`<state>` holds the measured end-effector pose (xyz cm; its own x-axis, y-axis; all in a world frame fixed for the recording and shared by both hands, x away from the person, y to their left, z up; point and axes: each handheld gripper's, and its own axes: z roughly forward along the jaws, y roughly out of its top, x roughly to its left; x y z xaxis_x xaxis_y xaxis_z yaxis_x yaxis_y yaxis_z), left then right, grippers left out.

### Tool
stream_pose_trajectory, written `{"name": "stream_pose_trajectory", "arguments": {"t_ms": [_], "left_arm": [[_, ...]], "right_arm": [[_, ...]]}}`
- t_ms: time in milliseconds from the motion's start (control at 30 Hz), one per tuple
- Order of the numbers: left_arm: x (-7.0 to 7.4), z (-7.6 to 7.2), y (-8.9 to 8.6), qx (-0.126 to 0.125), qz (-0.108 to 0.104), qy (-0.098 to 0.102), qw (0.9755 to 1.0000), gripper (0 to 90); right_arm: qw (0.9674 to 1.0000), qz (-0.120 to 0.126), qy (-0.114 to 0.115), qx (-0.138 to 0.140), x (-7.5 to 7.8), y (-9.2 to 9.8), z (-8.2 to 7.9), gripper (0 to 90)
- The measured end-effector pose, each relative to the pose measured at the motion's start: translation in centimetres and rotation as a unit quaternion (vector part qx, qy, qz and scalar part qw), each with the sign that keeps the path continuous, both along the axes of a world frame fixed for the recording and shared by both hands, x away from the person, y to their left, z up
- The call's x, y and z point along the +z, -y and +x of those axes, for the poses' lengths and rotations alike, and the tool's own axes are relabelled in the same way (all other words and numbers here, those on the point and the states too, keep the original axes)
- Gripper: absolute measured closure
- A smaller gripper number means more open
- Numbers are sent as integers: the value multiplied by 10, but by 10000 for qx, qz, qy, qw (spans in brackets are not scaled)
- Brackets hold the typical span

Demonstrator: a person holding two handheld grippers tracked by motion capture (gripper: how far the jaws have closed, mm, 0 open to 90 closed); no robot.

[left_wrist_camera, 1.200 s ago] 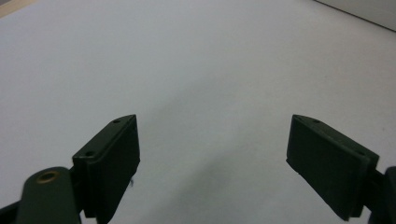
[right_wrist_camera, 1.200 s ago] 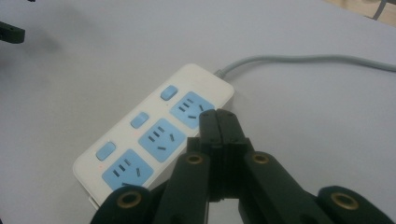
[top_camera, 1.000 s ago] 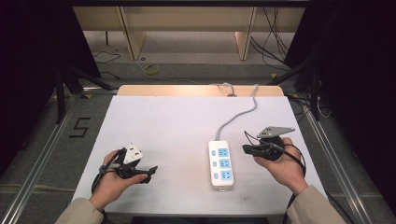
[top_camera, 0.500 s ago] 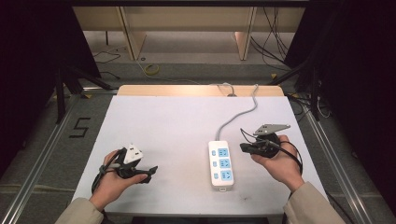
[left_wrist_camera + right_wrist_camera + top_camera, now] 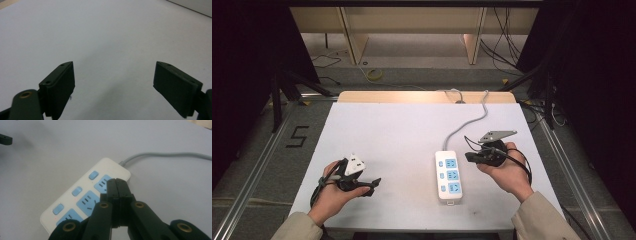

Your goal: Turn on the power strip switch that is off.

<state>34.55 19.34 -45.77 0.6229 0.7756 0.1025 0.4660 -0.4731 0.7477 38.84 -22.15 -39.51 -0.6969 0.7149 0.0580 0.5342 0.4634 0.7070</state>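
The right tool (image 5: 117, 185), jaws pressed together on nothing, has edged slightly closer to the white plastic power strip with blue sockets (image 5: 447, 173), which lies unmoved on the white tabletop (image 5: 402, 130). Likely a switch press comes next. The left tool (image 5: 113, 82) stays apart, idle.

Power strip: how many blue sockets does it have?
3. They run in a row down the power strip: far socket nearest the cord, middle socket, near socket by the table's front edge. The right tool partly covers them in its own view.
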Motion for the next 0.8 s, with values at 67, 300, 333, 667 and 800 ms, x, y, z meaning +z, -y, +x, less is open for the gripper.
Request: {"name": "stream_pose_trajectory", "arguments": {"t_ms": [67,300,333,667,800], "left_arm": [[0,0,0,-1,1,-2,10000,169],[0,0,0,-3,9,-1,10000,169],[0,0,0,-4,9,3,10000,169],[0,0,1,-3,-4,18,10000,170],[1,0,1,-28,32,0,10000,170]], "right_arm": [[10000,-8,-2,14,0,-1,1,900],[10000,-28,-9,44,0,-5,3,900],[10000,-31,-16,38,0,-6,4,900],[10000,-58,-35,58,0,-10,7,900],[9999,-68,-58,62,0,-11,8,900]]}}
